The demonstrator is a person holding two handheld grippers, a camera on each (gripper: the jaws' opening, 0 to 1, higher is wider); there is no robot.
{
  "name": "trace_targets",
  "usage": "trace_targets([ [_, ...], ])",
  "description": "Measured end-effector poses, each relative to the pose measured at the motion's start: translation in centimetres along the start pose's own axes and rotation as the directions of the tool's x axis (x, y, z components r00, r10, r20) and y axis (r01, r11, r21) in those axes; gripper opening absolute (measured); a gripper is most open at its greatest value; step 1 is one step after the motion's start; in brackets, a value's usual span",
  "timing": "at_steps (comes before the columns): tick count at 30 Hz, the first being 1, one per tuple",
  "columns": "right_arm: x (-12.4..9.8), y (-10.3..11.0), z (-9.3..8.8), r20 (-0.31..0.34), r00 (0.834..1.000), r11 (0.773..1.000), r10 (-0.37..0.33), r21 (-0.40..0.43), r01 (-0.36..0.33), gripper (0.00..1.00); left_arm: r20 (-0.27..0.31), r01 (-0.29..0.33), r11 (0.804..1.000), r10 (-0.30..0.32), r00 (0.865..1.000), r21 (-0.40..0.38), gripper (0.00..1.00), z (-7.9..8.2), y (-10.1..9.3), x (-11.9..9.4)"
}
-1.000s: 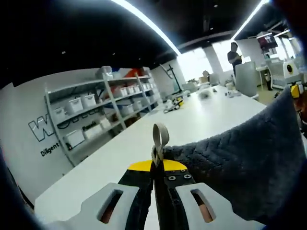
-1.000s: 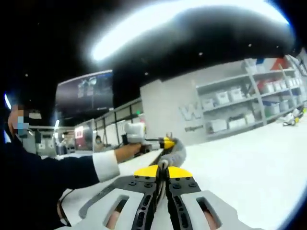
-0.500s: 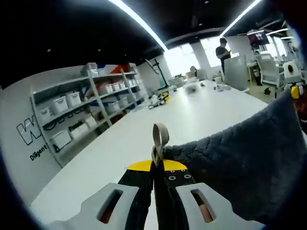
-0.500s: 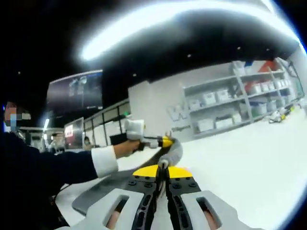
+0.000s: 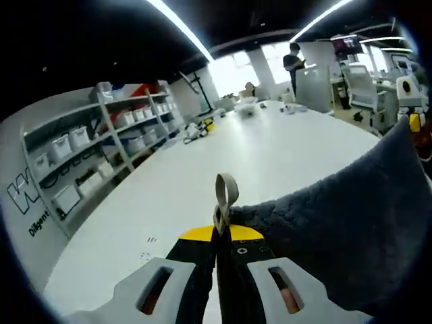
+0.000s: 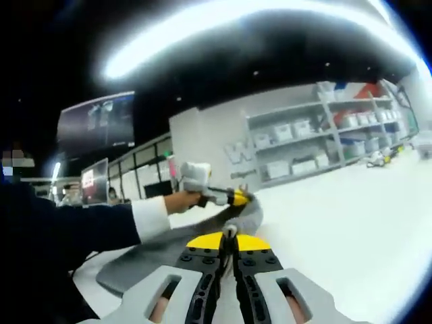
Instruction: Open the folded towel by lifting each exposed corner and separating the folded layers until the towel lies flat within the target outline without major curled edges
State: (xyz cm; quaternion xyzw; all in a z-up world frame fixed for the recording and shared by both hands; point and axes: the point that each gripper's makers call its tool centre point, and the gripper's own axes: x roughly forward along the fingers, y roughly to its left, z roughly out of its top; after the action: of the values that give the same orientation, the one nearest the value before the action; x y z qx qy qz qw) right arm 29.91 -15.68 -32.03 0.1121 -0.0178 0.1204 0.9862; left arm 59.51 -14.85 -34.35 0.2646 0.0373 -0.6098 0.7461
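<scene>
- The bench (image 5: 270, 148) is the landmark: a long white top running away toward shelving (image 5: 88, 155) on the wall, with a person (image 5: 295, 61) standing past its far end.
- The towel (image 5: 351, 229), dark grey and quilted, hangs in the air above the bench, stretched between the two claws; no target outline can be made out on the bench.
- Its long axis appears to run from claw to claw, roughly level with the bench. In the right gripper view it sags in a band (image 6: 162, 253) toward the bench.
- The left claw (image 5: 223, 229) is pressed together on one towel corner, where a small pale loop (image 5: 225, 192) sticks up.
- The right claw (image 6: 230, 236) is likewise pinching a towel corner at its tips.
- In the right gripper view, a hand (image 6: 182, 200) on a dark sleeve (image 6: 74, 233) holds the left claw over the bench.
- Risks, as I judge: lowering it slack could let the sagging middle touch the bench first and fold under; a thin pinch could slip, dropping a corner into a curl.
</scene>
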Motion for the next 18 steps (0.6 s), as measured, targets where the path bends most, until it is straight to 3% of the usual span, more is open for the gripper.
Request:
trace_targets([
  [4,-0.1,-0.5,-0.3,-0.007,1.0,1.0,-0.01,0.007,0.011,0.0,0.0,0.036,0.999,-0.036,0.999,-0.029,0.05,-0.7,-0.4,0.8],
  [8,0.1,-1.2,-1.2,-0.01,0.998,0.998,-0.058,-0.034,0.058,0.0,-0.002,0.046,0.997,-0.046,0.999,-0.056,0.05,-1.8,-0.4,1.5],
  [15,0.0,-1.5,-1.9,-0.025,0.997,0.996,-0.076,-0.042,0.075,0.01,-0.009,0.055,0.996,-0.056,0.998,-0.068,0.05,-2.6,-0.7,2.3],
  [18,0.1,-1.7,-3.0,-0.062,0.995,0.995,-0.079,-0.067,0.075,0.01,-0.011,0.06,0.995,-0.061,0.998,-0.077,0.06,-2.7,-1.1,2.8],
])
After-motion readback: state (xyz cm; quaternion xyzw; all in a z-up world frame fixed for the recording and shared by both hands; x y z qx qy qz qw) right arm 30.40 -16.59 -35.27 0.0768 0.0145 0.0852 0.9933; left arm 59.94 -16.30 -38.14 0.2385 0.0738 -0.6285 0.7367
